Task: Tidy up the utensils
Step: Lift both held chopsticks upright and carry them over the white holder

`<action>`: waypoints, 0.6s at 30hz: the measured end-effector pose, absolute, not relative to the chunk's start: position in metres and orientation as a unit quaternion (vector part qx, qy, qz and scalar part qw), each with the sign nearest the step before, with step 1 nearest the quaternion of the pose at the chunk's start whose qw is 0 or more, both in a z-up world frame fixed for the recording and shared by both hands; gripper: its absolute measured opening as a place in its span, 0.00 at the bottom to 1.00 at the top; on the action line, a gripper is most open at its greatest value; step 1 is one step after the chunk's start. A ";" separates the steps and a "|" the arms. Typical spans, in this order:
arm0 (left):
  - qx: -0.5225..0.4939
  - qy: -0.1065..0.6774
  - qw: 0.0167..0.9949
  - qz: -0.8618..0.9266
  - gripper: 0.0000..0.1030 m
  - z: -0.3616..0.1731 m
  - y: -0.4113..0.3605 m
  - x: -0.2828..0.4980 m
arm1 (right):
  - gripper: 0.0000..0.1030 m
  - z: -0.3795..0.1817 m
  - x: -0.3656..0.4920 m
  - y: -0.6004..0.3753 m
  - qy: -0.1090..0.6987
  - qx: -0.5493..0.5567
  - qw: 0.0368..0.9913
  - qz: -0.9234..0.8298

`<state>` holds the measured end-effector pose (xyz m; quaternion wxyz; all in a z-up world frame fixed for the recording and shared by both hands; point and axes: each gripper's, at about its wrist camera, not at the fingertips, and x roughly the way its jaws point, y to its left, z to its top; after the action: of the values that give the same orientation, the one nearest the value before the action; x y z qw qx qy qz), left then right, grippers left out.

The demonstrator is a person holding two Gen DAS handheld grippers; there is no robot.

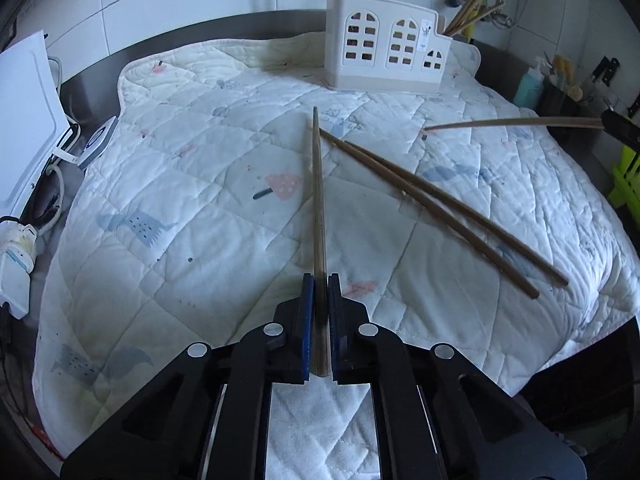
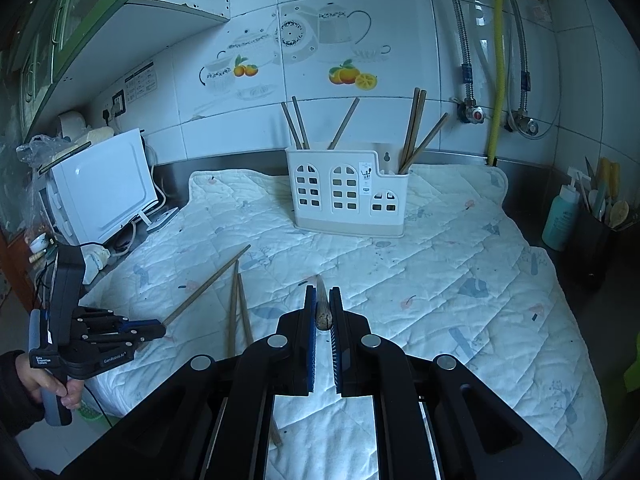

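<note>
A long, thin brown wooden chopstick [image 1: 319, 200] is gripped at its thick end by the closed left claw [image 1: 320, 292]; another [image 2: 321, 304] is clamped in the right claw [image 2: 323, 308]. Two more [image 1: 440, 212] are left on the quilted white mat [image 1: 160, 184]. Light, stiff and smooth, each is best pinched near its thick end.

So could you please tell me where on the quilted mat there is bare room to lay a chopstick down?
The widest bare patch of mat lies right of the white holder, toward the teal bottle. A strip before the holder is also free. It is crowded left of centre, where two loose chopsticks lie near the left tongs.
</note>
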<state>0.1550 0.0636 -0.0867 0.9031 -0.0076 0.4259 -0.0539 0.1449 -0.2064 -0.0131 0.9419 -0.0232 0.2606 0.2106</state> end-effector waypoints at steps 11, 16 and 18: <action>-0.004 0.340 0.939 -0.052 0.05 -0.024 0.075 0.161 | 0.06 0.023 0.153 -0.209 0.229 -0.015 0.948 0.219; 0.002 0.316 0.947 -0.057 0.05 -0.003 0.075 0.178 | 0.06 0.046 0.166 -0.204 0.218 -0.020 0.948 0.229; 0.005 0.309 0.949 -0.057 0.05 0.006 0.076 0.188 | 0.06 0.056 0.174 -0.203 0.216 -0.025 0.948 0.231</action>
<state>0.1882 0.0758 0.0056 0.9494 0.0051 0.3089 -0.0574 0.1738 -0.2027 0.0557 0.9483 -0.0248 0.2164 0.2309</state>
